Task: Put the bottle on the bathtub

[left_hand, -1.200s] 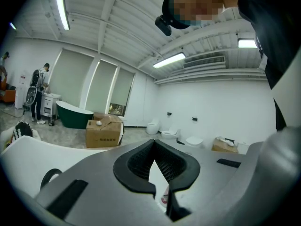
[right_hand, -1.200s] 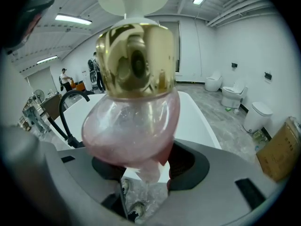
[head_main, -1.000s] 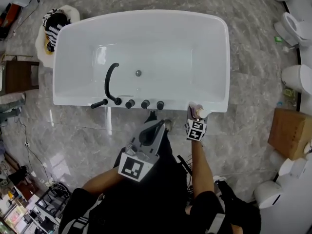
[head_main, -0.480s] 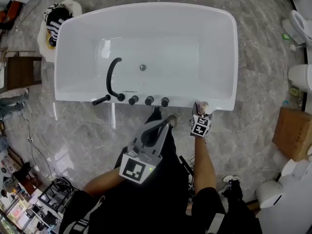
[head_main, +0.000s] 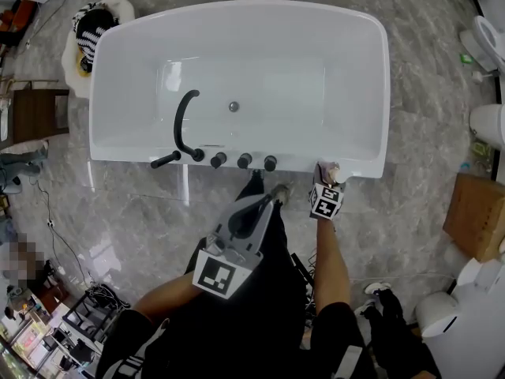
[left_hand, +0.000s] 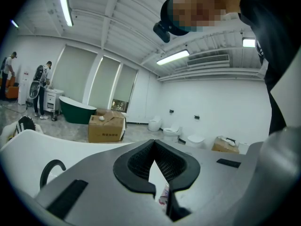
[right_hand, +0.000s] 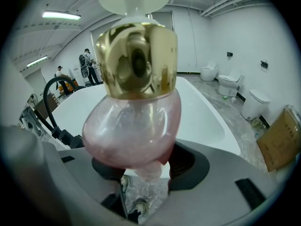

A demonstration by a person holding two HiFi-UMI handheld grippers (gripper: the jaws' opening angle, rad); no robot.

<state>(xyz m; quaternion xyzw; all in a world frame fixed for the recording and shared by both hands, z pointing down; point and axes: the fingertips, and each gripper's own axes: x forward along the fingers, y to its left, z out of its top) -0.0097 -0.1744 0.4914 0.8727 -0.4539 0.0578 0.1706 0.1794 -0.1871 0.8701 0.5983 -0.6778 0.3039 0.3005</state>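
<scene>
A white bathtub [head_main: 237, 8] fills the upper middle of the head view, with a black arched faucet [head_main: 183, 121] and black knobs [head_main: 245, 160] on its near rim. My right gripper [head_main: 325, 183] is shut on a round pink bottle [head_main: 327, 170] with a gold collar, held right at the near rim's right part. In the right gripper view the bottle [right_hand: 131, 126] stands upright between the jaws of the right gripper [right_hand: 146, 166], with the bathtub [right_hand: 197, 112] behind it. My left gripper [head_main: 274, 196] hangs near my body below the knobs, shut and holding nothing, as the left gripper [left_hand: 153, 147] shows.
A cardboard box [head_main: 473, 215] and white toilets [head_main: 485, 125] line the right side. A small stand with a striped item [head_main: 95, 30] sits at the tub's far left, and a dark wooden piece [head_main: 35, 117] is left of it. Cables and racks [head_main: 87, 314] lie at bottom left.
The head view has shifted a little. The right gripper stays at the near rim with the bottle in it, and the left gripper has barely moved.
</scene>
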